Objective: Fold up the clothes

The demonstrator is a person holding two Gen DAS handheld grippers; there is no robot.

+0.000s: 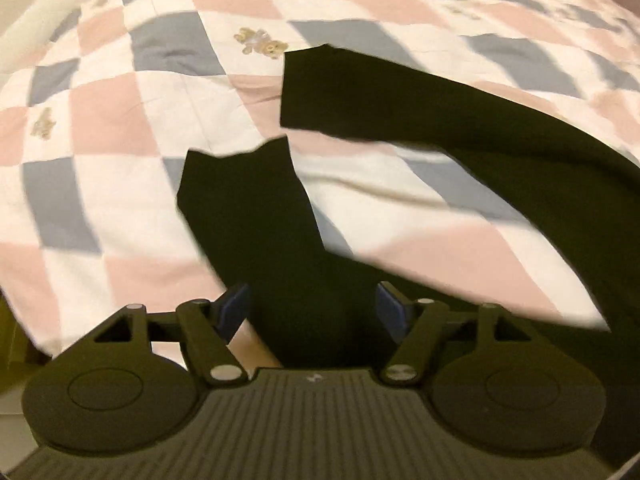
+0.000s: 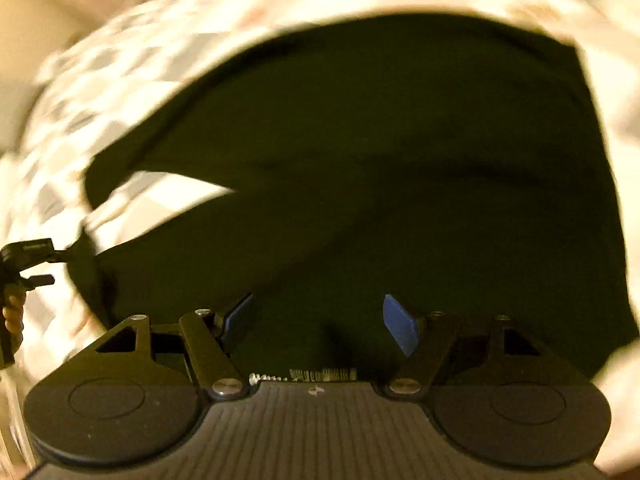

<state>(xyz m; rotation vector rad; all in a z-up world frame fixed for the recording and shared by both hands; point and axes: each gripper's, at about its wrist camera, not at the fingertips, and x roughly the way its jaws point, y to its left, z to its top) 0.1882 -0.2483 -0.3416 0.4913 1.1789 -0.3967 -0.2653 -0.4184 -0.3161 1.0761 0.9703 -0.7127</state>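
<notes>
Black garment (image 1: 520, 168) sprawls on the checked quilt (image 1: 120, 128); both grippers (image 1: 314, 312) (image 2: 318, 320) have jaws spread above the cloth. Pinch matching edges before lifting evenly.

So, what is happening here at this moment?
A person holds a gripper in each hand over a dark garment spread on a checkered quilt. The left gripper is open with a sleeve lying between its fingers. The right gripper is also open, low over the garment's body. Nothing looks gripped yet, and the right view is blurred.
</notes>
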